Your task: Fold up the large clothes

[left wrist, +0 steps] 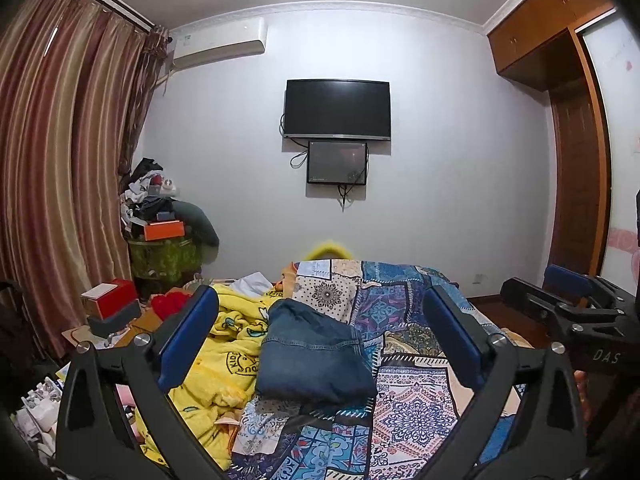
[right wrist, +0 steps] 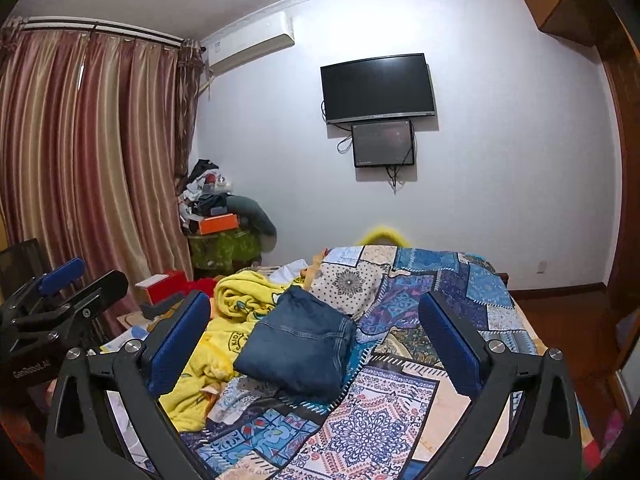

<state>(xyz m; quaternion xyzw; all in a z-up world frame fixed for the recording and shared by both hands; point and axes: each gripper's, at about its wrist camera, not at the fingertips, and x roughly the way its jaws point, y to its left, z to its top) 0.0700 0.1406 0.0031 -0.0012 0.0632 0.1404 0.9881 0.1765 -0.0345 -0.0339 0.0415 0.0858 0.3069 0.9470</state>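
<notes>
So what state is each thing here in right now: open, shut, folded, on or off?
Left gripper: open, holding nothing.
Right gripper: open, holding nothing.
Dark blue denim garment: folded, lying on the patchwork bedspread.
Yellow fleece blanket: crumpled, unfolded.
Black wall television: screen dark.
Striped curtains: drawn shut.

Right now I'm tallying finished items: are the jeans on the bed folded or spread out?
Folded. The jeans lie as a compact stacked bundle on the patchwork bedspread, layered edges showing, and neither gripper touches them.
</notes>
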